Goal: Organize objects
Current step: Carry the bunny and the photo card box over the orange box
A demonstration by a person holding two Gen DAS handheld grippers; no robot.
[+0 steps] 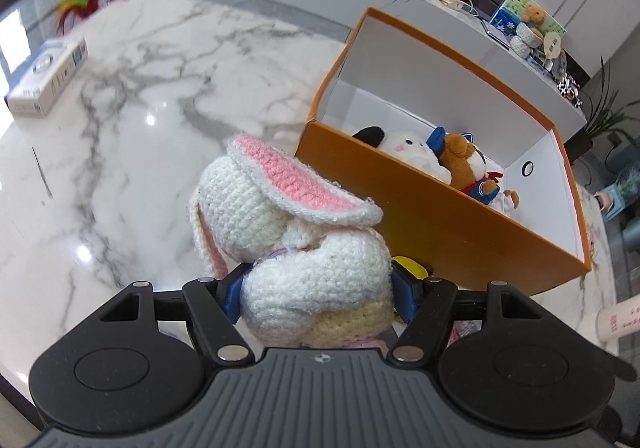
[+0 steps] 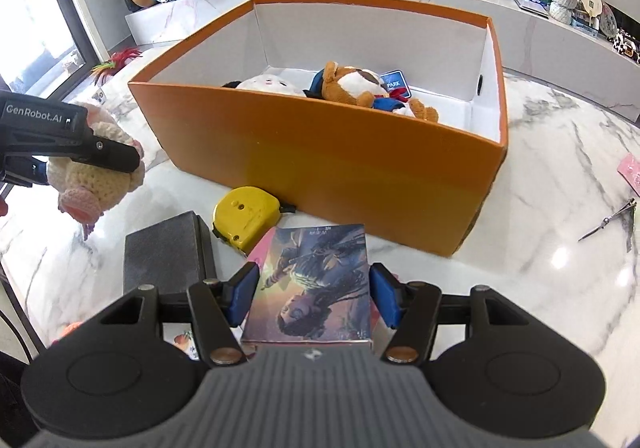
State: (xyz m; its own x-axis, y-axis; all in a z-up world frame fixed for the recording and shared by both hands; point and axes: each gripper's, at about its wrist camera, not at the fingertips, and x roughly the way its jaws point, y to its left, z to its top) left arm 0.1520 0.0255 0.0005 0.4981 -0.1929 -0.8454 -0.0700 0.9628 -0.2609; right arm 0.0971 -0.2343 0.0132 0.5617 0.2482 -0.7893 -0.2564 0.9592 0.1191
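Scissors [image 2: 612, 222] only in right view, white carton [image 1: 46, 82] only left.

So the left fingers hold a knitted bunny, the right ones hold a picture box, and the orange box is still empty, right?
Not quite: the orange box already holds two plush toys, as the right wrist view shows. The rest is right.

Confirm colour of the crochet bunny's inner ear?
Pink, with white edging, on the crochet bunny; clearest in the left wrist view.
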